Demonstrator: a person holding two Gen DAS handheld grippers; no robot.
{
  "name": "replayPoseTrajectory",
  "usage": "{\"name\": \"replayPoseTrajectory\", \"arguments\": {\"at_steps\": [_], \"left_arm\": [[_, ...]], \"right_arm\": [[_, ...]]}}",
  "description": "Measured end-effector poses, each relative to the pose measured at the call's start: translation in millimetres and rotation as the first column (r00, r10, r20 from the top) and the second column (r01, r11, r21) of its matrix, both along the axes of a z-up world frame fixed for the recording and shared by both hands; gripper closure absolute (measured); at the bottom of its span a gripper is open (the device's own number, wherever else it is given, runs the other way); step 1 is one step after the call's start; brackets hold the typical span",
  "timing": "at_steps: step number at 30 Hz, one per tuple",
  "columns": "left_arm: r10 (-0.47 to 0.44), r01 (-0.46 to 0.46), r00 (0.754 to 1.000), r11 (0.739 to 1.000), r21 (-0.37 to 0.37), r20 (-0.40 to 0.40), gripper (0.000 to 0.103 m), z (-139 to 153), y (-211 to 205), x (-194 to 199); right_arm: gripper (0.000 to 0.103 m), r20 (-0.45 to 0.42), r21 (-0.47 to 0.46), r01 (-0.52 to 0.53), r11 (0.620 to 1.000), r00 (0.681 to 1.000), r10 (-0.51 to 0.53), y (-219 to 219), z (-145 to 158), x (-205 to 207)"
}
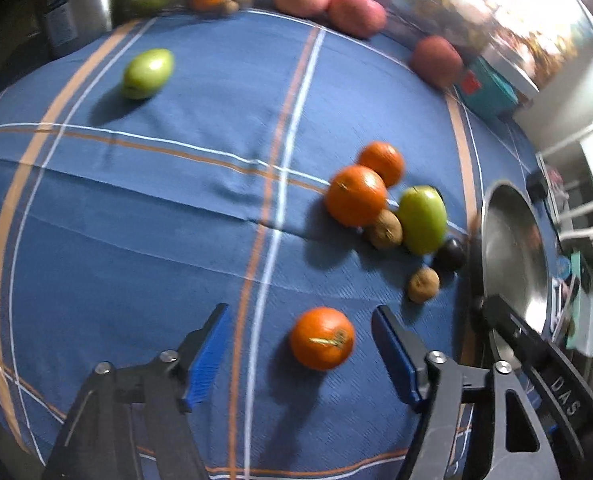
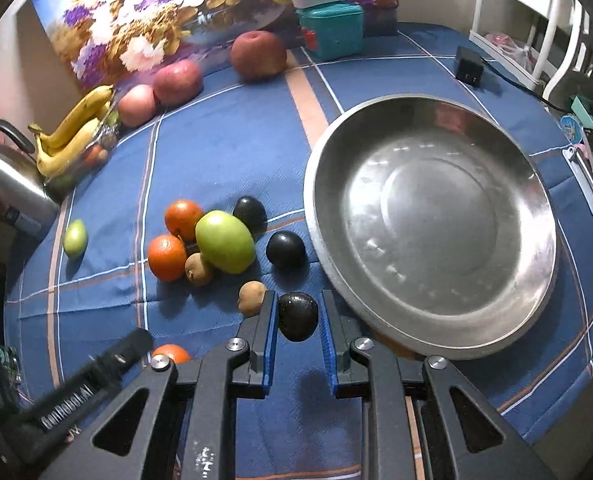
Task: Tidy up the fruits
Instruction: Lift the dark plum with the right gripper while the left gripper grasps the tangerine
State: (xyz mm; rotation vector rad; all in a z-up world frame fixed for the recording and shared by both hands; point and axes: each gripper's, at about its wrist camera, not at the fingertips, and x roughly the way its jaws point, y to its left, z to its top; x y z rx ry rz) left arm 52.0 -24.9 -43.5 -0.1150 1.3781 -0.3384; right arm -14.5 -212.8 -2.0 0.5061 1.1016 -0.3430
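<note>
In the left wrist view my left gripper (image 1: 300, 314) stands open over the blue checked cloth. An orange (image 1: 322, 344) lies on the cloth between its blue pads, which stay clear of it on both sides. My right gripper (image 2: 298, 298) is shut on a dark plum (image 2: 297, 316), held a little above the cloth beside the front left rim of the bare steel plate (image 2: 376, 114). The same orange (image 2: 171, 354) peeks out next to the left gripper's finger in the right wrist view.
A cluster sits left of the plate: two oranges (image 2: 167, 257), a green apple (image 2: 225, 241), two kiwis (image 2: 251, 298), two dark plums (image 2: 285, 249). A small green fruit (image 2: 75, 237), bananas (image 2: 74, 128), a kettle (image 2: 4, 180), red apples (image 2: 258, 55) and a teal box (image 2: 332, 30) line the left and back.
</note>
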Motion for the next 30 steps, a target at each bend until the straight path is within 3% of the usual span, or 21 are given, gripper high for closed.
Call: {"name": "replayPoseTrajectory", "arguments": {"at_steps": [9,24,30], "left_arm": [[-0.047,0.047,0.998,0.999,0.006,-0.031,0.064,-7,-13,-2],[-0.035,0.035,0.999,0.999,-0.012,0.009,0.064,6,-8,-3],[-0.014,0.017,0.998,0.999,-0.043,0.068,0.064,25,-2,0]], "right_arm": [[0.082,0.013,0.004,-0.003,1.0,1.0,0.003,3,3,-1],[0.082,0.021,0.017,-0.014,1.0,1.0,0.013,2,6,-1],[0.082,0.017,0.006,-0.012,1.0,1.0,0.012,2,5,0]]}}
